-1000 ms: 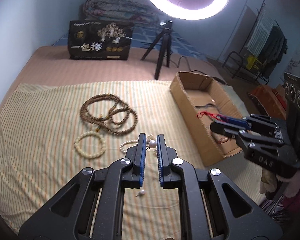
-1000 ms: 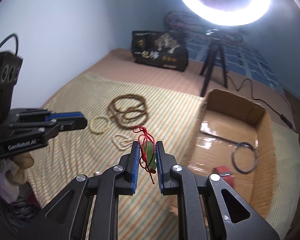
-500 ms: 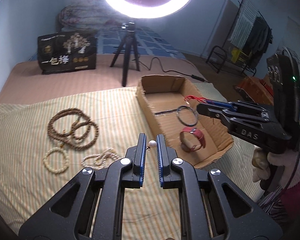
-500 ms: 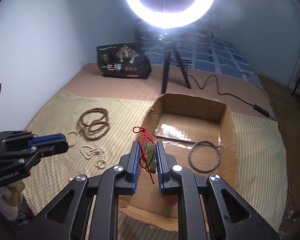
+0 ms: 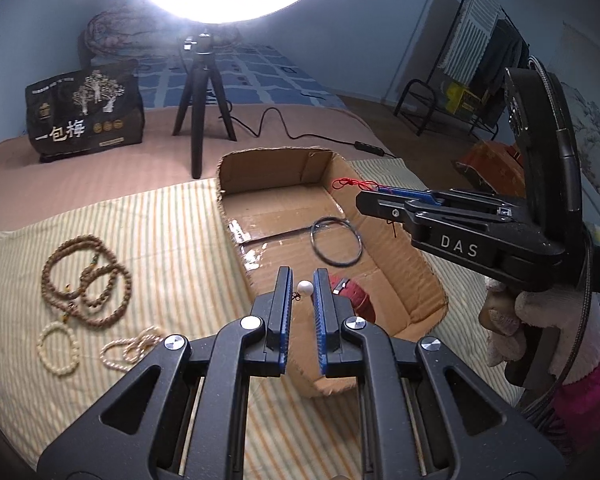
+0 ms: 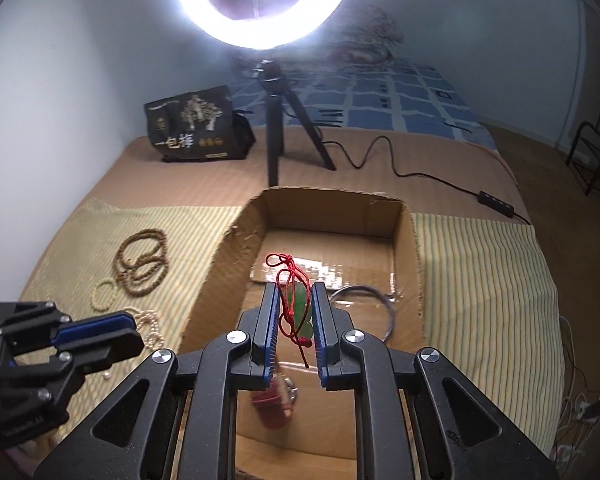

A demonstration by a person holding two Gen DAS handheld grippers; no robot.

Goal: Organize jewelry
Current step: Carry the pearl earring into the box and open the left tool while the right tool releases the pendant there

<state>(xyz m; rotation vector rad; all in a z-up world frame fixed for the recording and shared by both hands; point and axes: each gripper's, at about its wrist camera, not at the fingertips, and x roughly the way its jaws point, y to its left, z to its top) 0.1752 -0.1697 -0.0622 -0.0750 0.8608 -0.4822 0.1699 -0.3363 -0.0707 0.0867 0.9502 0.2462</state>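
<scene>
1. On the bed's striped cloth [image 5: 172, 240], the open box [image 6: 332, 204] sits at the right edge, bead strings left of it.
2. The right gripper [image 6: 294, 322], clamped on a green pendant [image 6: 300, 308], hangs over the box floor, room below.
3. The left gripper [image 5: 300, 300], clamped on a pearl [image 5: 305, 289], is over the box's near-left wall.

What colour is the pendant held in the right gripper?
Green, on a red cord; the pendant shows best in the right wrist view.

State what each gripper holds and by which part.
Left gripper: small white pearl earring, pinched near its thin hook. Right gripper: green stone pendant on red cord, clamped across the stone, with its cord.
</scene>
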